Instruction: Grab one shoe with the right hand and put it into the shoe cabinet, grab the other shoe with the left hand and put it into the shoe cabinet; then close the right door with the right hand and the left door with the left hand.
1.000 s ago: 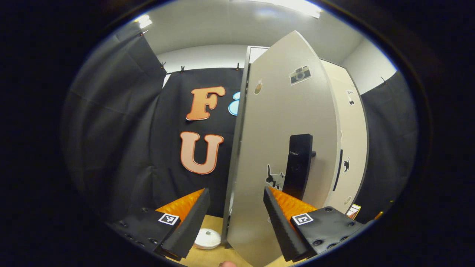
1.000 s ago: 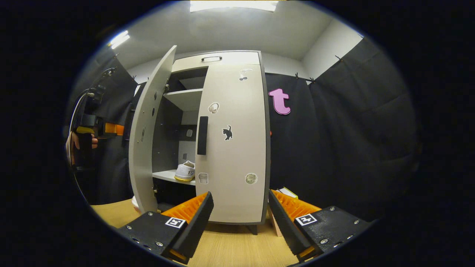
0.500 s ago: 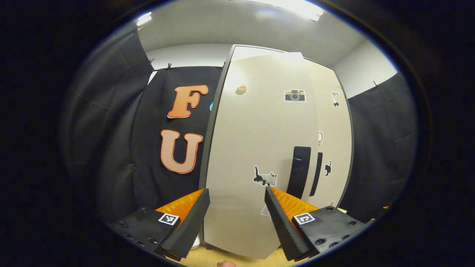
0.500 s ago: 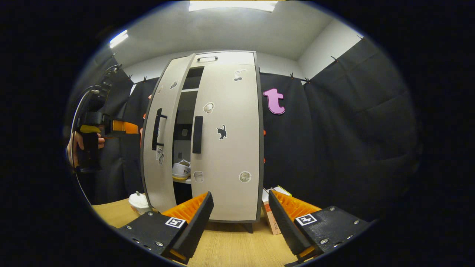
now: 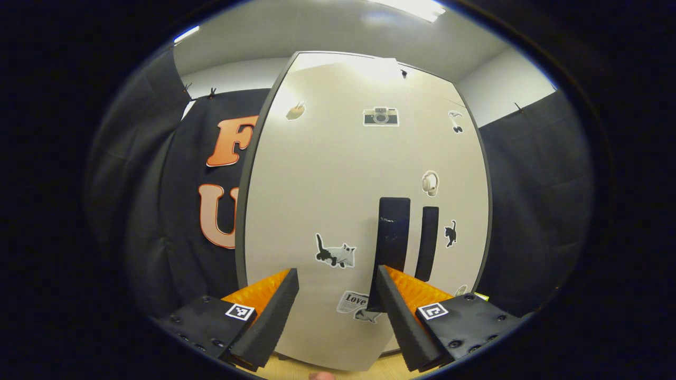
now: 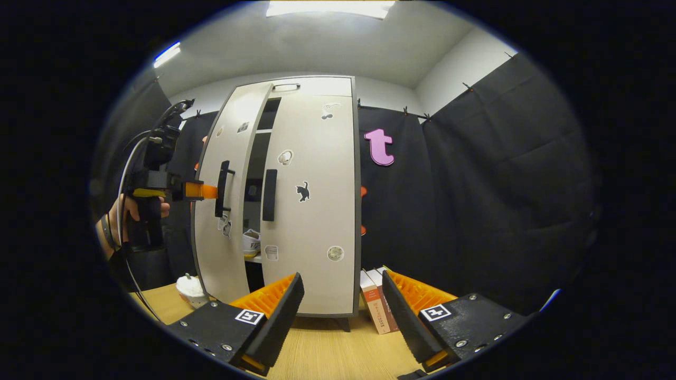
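Facing the shoe cabinet (image 6: 296, 200), I see my left hand-held gripper (image 5: 336, 311) spread open close against the left door (image 5: 327, 211), which stands slightly ajar. One shoe (image 6: 251, 243) shows through the gap beside the closed right door (image 6: 317, 200). My right hand-held gripper (image 6: 342, 316) hangs open, empty, above the counter (image 6: 327, 359) before the cabinet.

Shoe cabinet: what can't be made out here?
- Second shoe: right gripper view shows one shoe through the gap; the left door and right door hide the remaining shelf.
- Left gripper contact with the left door: too small, right gripper view.
- Door gap: unseen head-on, left gripper view.
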